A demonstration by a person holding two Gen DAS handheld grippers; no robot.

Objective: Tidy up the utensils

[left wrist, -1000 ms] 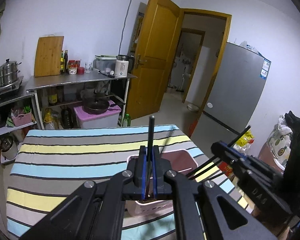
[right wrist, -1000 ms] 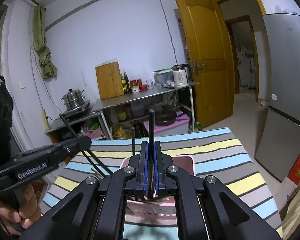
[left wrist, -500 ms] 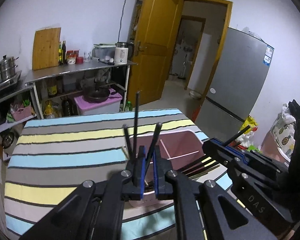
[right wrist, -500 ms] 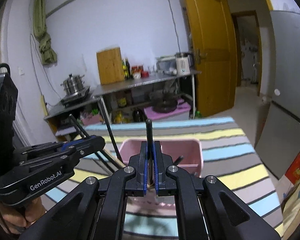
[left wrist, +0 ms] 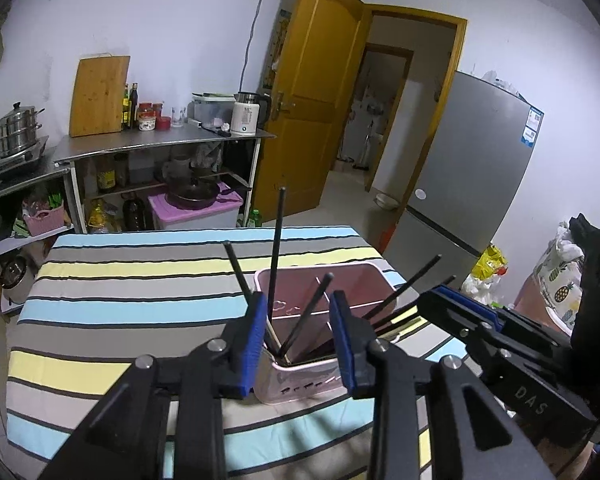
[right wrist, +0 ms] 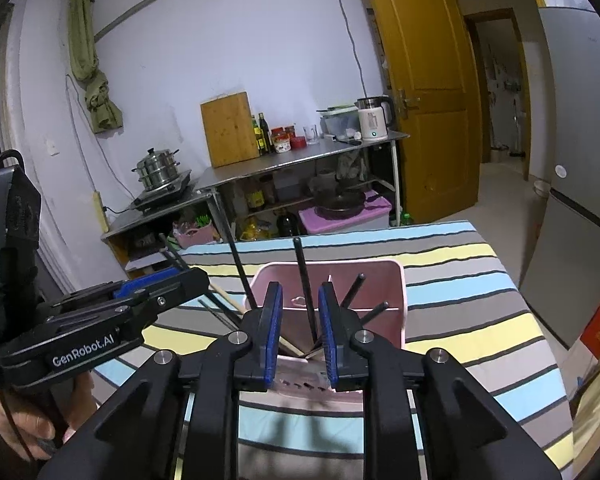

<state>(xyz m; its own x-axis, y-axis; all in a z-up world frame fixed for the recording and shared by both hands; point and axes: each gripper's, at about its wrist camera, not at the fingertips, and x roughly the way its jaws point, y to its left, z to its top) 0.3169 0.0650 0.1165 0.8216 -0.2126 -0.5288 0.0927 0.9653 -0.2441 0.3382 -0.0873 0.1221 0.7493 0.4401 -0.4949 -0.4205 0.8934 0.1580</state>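
A pink utensil basket (left wrist: 374, 276) stands on the striped tablecloth and holds several black chopsticks (left wrist: 275, 256) leaning in different directions. In the right wrist view the basket (right wrist: 400, 300) holds the same chopsticks (right wrist: 305, 284). My left gripper (left wrist: 300, 336) is open just above the basket's near rim, empty. My right gripper (right wrist: 299, 332) is open above the basket, a chopstick standing loose between its jaws. Each gripper shows in the other's view, the right gripper (left wrist: 460, 316) and the left gripper (right wrist: 160, 292).
The table (left wrist: 120, 280) has a striped cloth. Behind it stand a steel shelf rack (left wrist: 160, 148) with a kettle, cutting board and bottles, a steamer pot (left wrist: 16, 128), a yellow door (left wrist: 320, 100) and a grey fridge (left wrist: 480, 168).
Both grippers were shut on black chopsticks over the basket; both have opened and the chopsticks now stand in the basket. The left opened first and is now wider.
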